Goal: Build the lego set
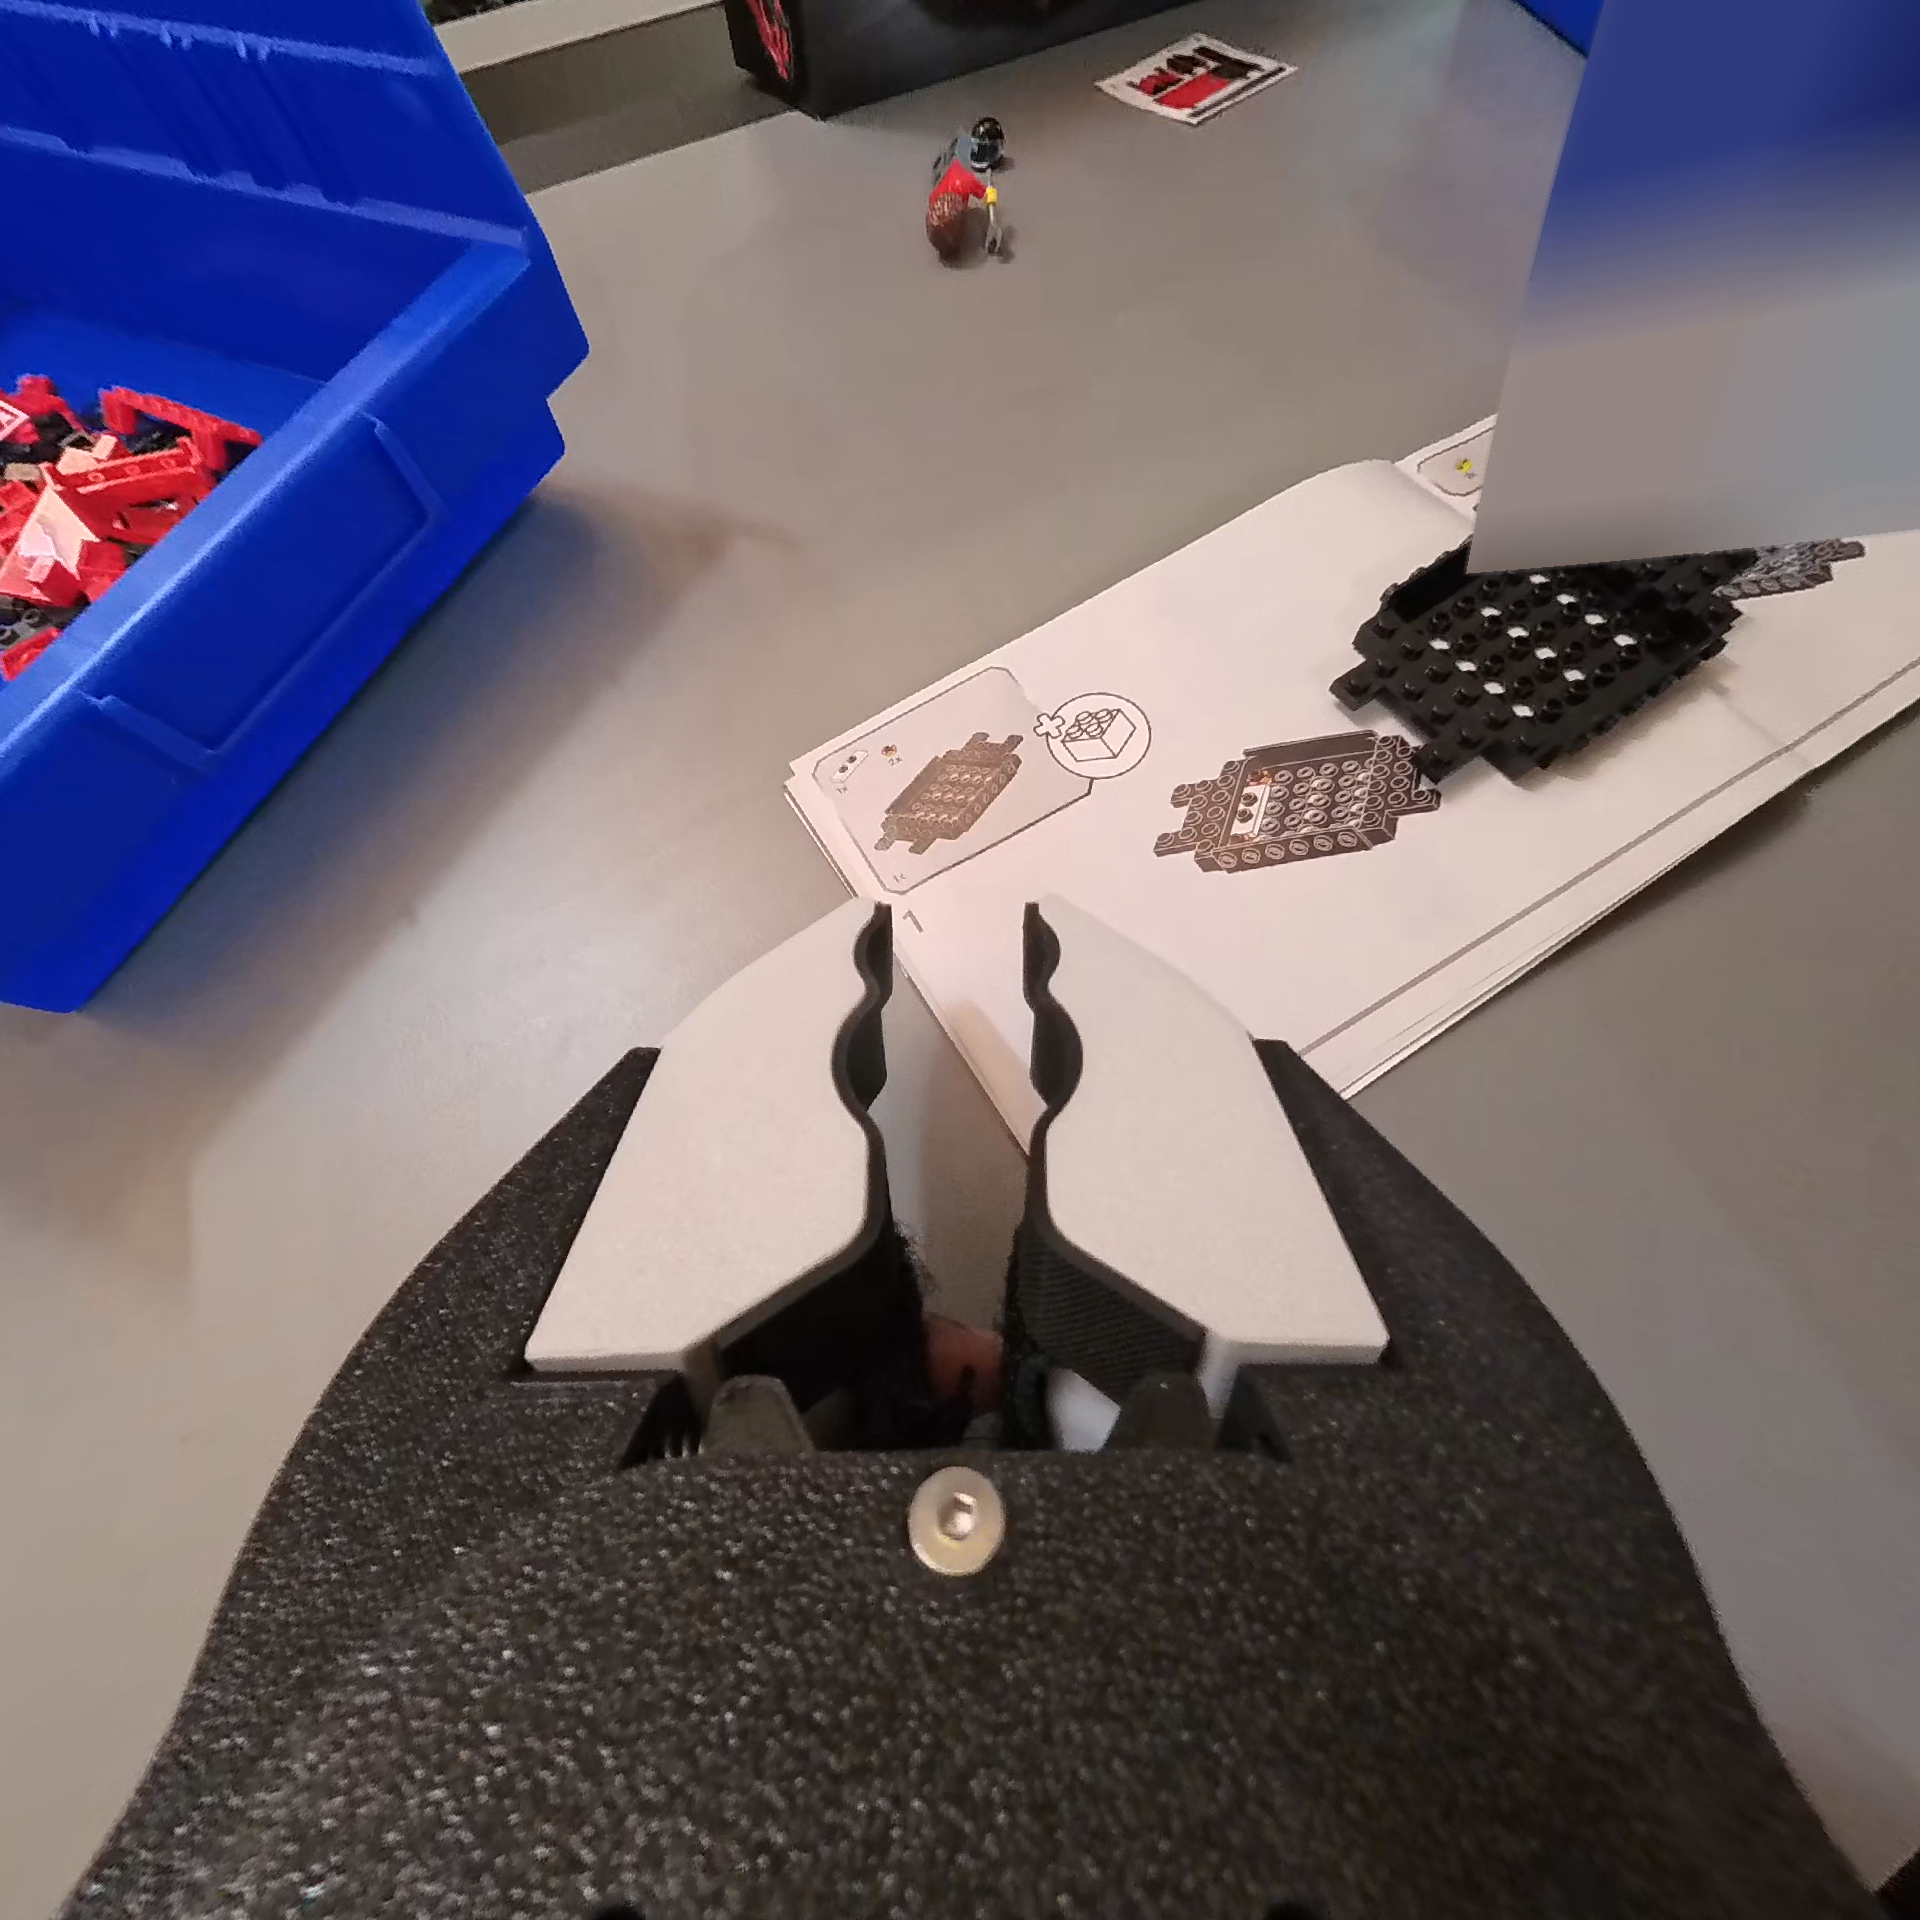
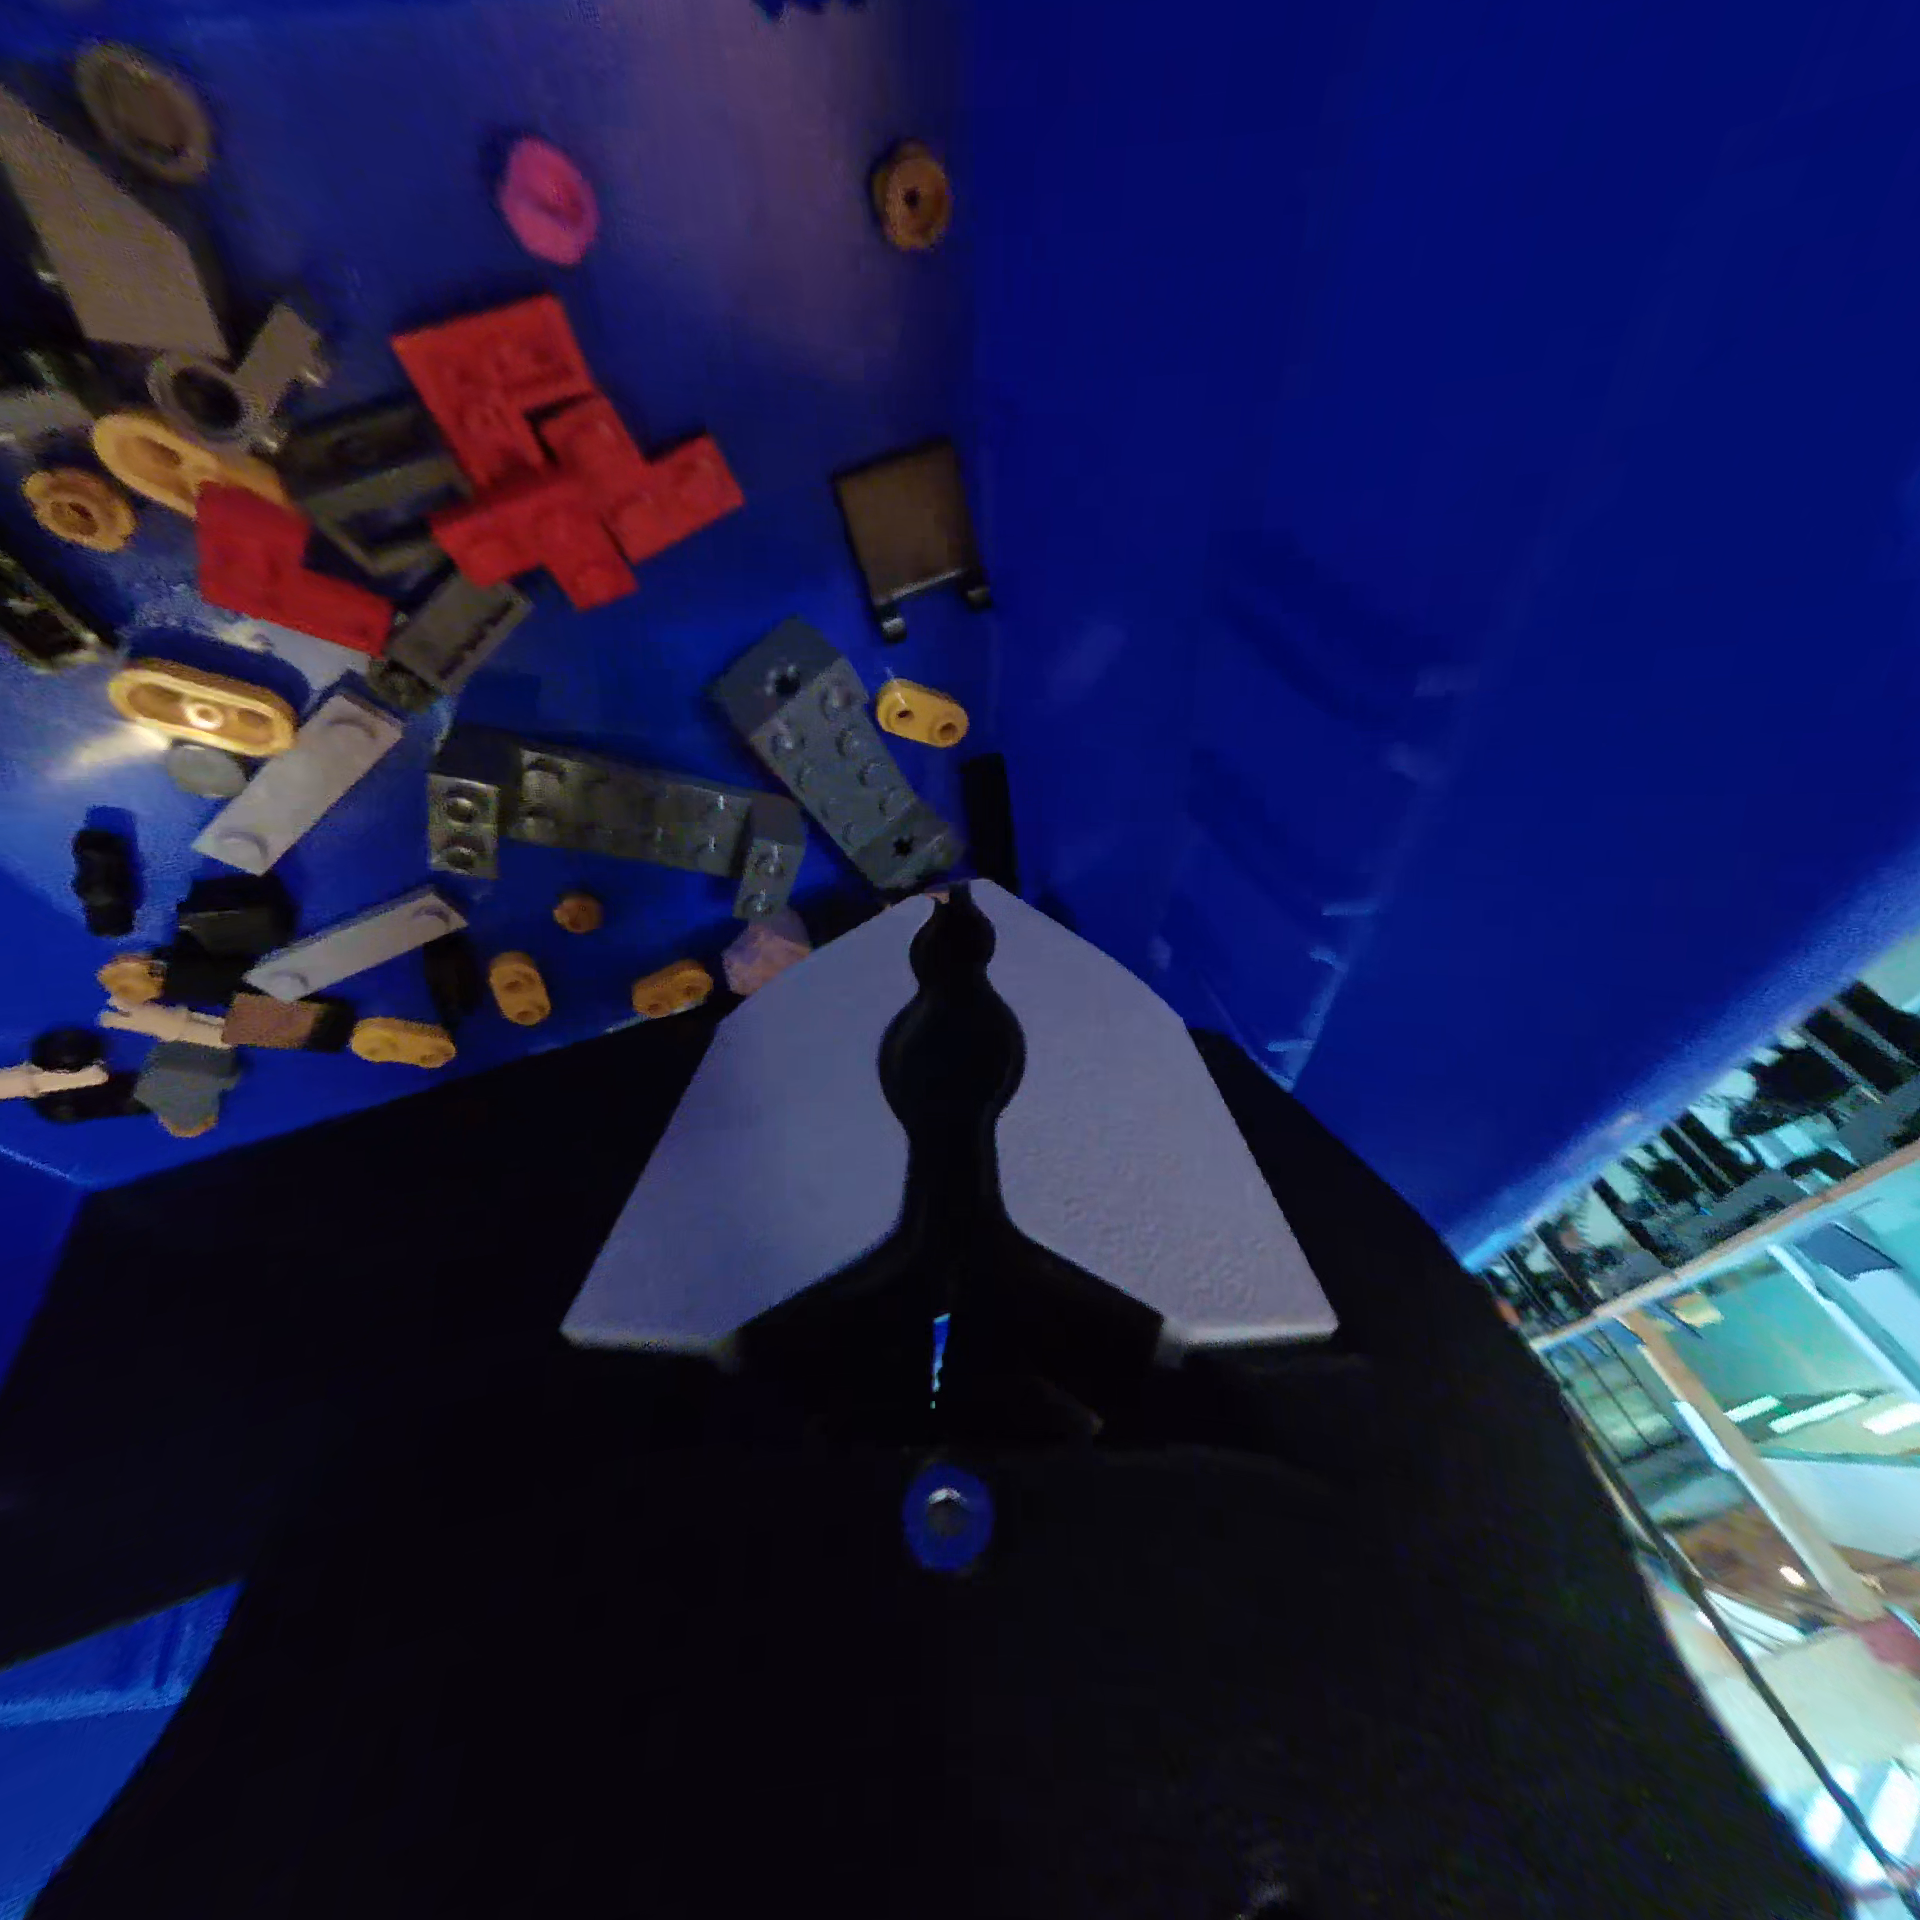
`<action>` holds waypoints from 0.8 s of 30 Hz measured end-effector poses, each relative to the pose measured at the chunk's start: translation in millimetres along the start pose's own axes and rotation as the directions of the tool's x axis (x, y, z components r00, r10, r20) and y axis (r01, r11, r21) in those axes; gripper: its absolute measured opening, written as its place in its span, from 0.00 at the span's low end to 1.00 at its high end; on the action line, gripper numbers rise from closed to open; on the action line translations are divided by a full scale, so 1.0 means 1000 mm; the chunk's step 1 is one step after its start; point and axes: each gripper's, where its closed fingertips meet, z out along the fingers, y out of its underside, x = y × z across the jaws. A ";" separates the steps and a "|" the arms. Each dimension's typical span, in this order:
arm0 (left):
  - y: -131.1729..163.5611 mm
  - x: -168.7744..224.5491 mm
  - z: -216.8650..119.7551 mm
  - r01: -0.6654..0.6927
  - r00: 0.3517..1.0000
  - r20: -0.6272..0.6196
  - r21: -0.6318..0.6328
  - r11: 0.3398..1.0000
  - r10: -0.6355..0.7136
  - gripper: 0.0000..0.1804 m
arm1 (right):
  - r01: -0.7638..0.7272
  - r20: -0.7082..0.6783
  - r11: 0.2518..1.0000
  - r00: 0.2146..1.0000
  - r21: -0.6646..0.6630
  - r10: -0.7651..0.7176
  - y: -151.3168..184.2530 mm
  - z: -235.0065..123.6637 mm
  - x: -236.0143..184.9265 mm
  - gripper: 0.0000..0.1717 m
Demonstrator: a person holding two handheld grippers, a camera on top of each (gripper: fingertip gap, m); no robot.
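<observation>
Right claw (image 2: 954, 906) closed just below grey plate (image 2: 836, 764).

Workshop-like bench: grey table (image 1: 831, 416), blue parts bins (image 1: 260, 520), instruction booklet (image 1: 1351, 883).

Left hand-held gripper (image 1: 958, 914) hovering low over the corner of the instruction booklet (image 1: 1299, 831), fingers (image 1: 769, 1101) parted a little, nothing between the pads, tips level with the booklet's near edge. Right hand-held gripper (image 2: 951, 904) reaching down inside the blue bin (image 2: 1455, 520), close to its wall, fingers (image 2: 1122, 1132) brought together at the tips; whether anything is pinched, unclear.
</observation>
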 end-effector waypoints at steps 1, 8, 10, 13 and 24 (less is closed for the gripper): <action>-0.001 0.000 0.000 -0.002 1.000 0.002 0.005 1.000 0.002 0.13 | -0.004 0.019 1.000 1.000 0.015 0.004 0.000 0.001 -0.003 0.00; -0.001 0.000 0.000 -0.001 1.000 0.001 0.005 1.000 0.001 0.13 | -0.066 0.051 0.997 0.997 0.049 0.064 0.005 0.013 -0.004 0.00; 0.000 0.000 0.000 -0.005 1.000 0.003 0.000 1.000 0.005 0.13 | -0.061 0.078 0.997 0.995 0.056 0.056 0.005 0.014 -0.007 0.00; 0.001 0.000 0.001 -0.011 1.000 0.004 -0.006 1.000 0.011 0.13 | -0.042 0.167 0.998 0.985 0.051 0.033 0.005 0.013 -0.016 0.00; -0.001 0.000 0.000 -0.021 1.000 0.013 0.013 1.000 0.021 0.13 | -0.399 0.469 0.654 0.880 0.642 0.076 -0.018 -0.101 -0.002 0.31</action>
